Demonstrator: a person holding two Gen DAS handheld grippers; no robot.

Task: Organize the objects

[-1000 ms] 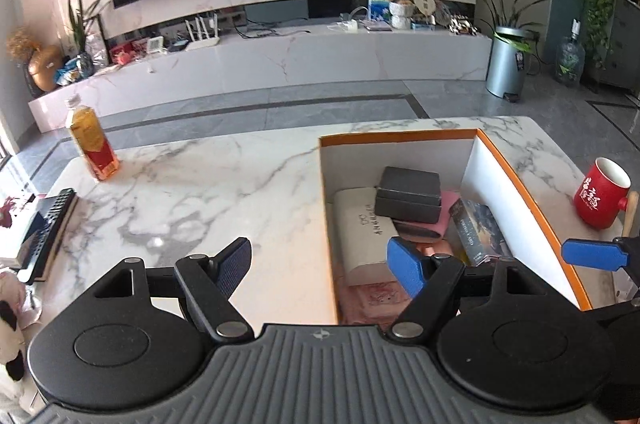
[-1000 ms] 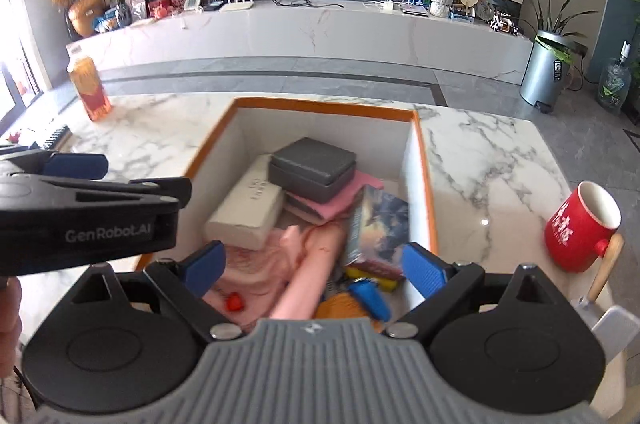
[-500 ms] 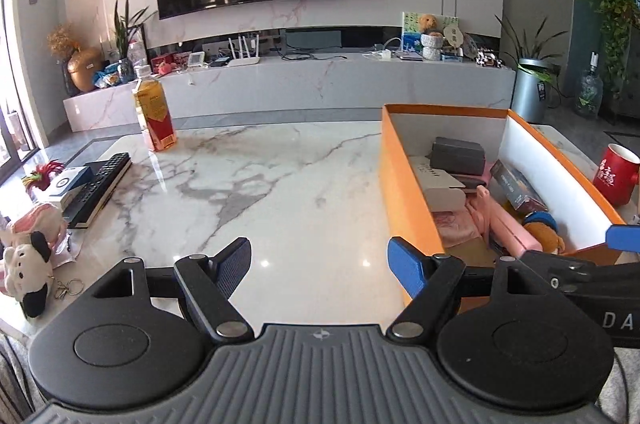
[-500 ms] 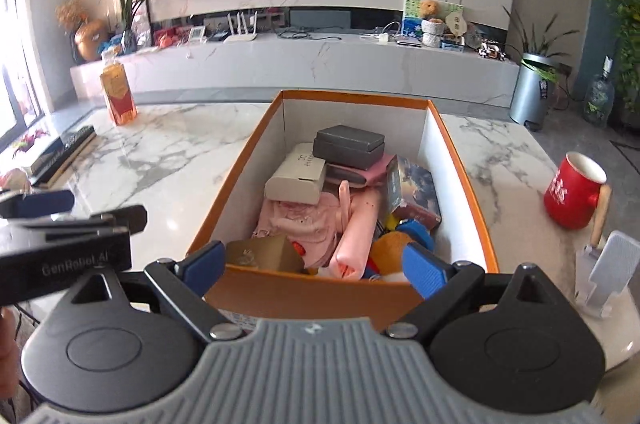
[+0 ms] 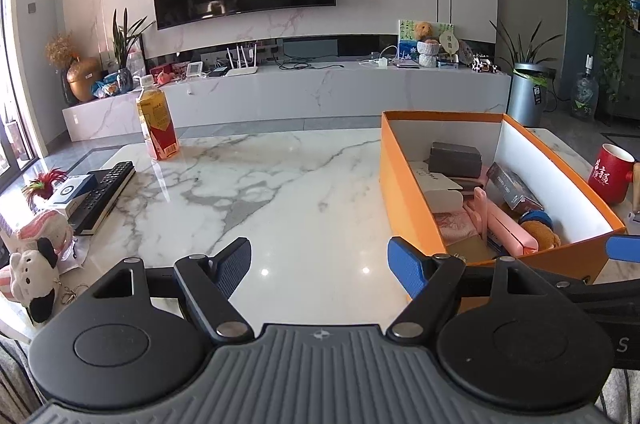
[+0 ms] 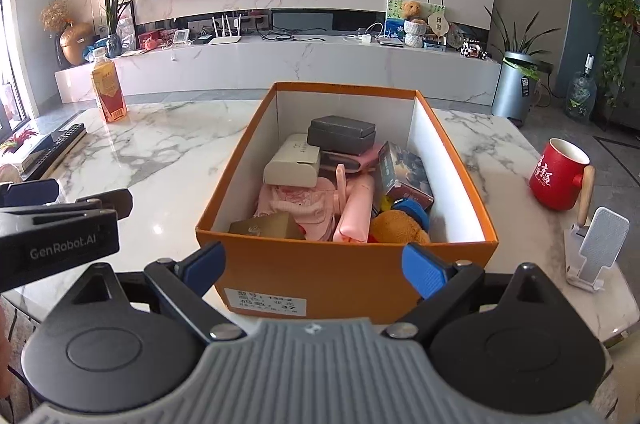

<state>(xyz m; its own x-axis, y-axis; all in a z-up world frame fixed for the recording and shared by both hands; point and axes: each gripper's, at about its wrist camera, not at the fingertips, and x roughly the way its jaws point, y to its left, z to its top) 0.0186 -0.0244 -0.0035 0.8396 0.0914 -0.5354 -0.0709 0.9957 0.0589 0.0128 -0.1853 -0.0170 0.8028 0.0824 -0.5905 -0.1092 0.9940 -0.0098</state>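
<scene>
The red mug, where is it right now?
In the right wrist view the red mug stands on the marble table, to the right of the orange box and just behind the small white stand.

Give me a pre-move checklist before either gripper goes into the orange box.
1. Left gripper empty, jaws apart: ok.
2. Right gripper empty, jaws apart: ok.
3. Orange box open on top, no lid in the way: ok.
4. Grey case lies on top of the pile, free to grasp: ok.
5. Red mug stands clear of the box on its right: ok.
6. What lies under the pink cloth: cannot tell.
</scene>
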